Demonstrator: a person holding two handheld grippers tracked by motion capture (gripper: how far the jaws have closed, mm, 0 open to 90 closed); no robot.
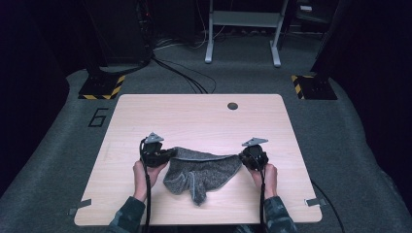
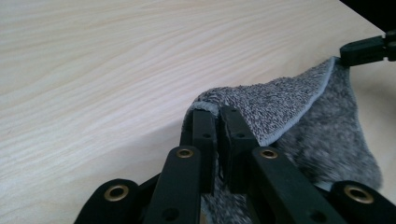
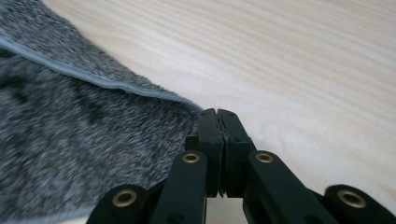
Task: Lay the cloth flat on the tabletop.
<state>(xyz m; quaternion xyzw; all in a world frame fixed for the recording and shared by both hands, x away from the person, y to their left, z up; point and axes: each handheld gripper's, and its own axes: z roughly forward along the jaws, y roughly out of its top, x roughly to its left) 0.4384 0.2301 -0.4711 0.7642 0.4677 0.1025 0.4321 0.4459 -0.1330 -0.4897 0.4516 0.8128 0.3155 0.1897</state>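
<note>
On the wooden table [image 1: 204, 116], both grippers' fingers pinch the grey towel [image 1: 201, 172]; its lower fold hides underneath.

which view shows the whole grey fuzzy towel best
The high view: the grey fuzzy towel shows whole, stretched between the left gripper and right gripper on the wooden table. The left gripper view shows one pinched corner and the edge; the right gripper view shows a blurred close-up of its pile and hem.

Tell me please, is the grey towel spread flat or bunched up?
Bunched. The towel hangs in folds between the left gripper and right gripper, each shut on a corner; its top edge is stretched, the rest crumpled on the table.
</note>
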